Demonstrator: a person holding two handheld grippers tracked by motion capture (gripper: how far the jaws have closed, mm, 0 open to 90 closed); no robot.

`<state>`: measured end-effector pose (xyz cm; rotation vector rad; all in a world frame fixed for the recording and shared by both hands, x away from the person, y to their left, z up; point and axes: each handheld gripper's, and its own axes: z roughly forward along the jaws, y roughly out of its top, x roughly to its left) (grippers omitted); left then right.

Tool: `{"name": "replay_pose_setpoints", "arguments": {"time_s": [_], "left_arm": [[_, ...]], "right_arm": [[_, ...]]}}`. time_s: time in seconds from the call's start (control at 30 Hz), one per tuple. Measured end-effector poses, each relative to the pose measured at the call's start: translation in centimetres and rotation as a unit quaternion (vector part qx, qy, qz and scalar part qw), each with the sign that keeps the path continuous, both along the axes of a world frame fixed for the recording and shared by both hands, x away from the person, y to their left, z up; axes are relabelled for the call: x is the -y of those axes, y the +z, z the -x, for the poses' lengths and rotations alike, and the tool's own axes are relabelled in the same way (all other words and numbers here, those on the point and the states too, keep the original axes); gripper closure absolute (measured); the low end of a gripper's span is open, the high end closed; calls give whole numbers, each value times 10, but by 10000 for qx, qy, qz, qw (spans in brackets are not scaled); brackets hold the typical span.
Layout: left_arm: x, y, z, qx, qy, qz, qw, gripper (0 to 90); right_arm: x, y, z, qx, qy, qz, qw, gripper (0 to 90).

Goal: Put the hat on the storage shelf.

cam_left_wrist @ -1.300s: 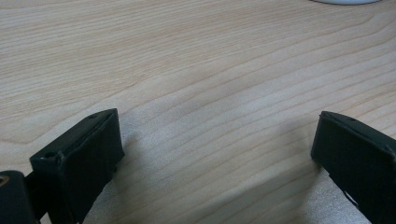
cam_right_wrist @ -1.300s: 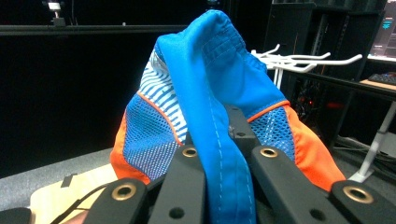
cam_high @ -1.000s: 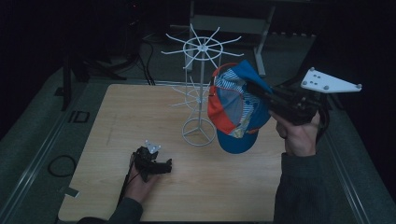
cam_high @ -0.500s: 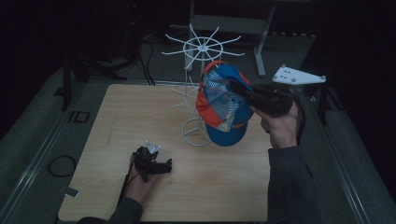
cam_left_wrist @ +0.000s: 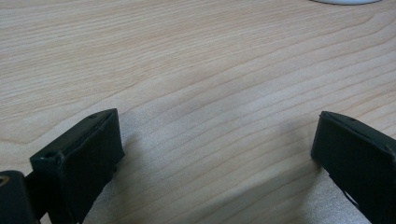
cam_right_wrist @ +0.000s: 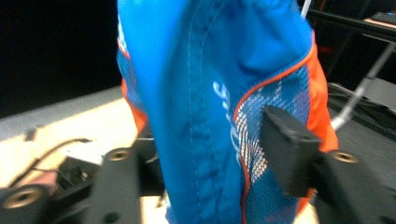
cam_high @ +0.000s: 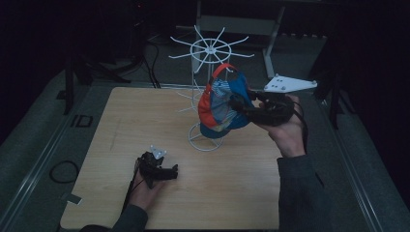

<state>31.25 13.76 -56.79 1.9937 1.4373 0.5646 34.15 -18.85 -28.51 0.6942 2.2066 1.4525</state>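
1. Worktop (cam_high: 121, 121) unchanged; white wire rack (cam_high: 209, 96) standing at its far side.
2. Cap (cam_high: 222, 104), clamped in your right gripper's (cam_high: 240, 104) fingers, has moved left against the rack.
3. Your left gripper (cam_high: 157, 169) stays down, fingers (cam_left_wrist: 79, 158) spread apart.

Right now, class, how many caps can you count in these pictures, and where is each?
1. The blue and orange cap is held in the right gripper, up against the white wire rack. More may be hidden in the dark surroundings.
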Motion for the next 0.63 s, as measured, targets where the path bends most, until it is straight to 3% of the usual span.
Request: {"name": "replay_pose_setpoints", "arguments": {"time_s": [0.13, 0.27, 0.33, 0.63], "left_arm": [[0, 0, 0, 5, 3, 2, 10000, 24], [0, 0, 0, 4, 3, 1, 10000, 24], [0, 0, 0, -3, 1, -2, 10000, 24], [0, 0, 0, -4, 0, 1, 10000, 24]], "right_arm": [[-3, -4, 2, 23, -391, 337, 9987, 270], [4, -9, 1, -119, -592, 268, 9978, 148], [10, -14, 0, -243, -737, 236, 9967, 138], [30, -31, 4, -604, -804, -42, 9949, 107]]}}
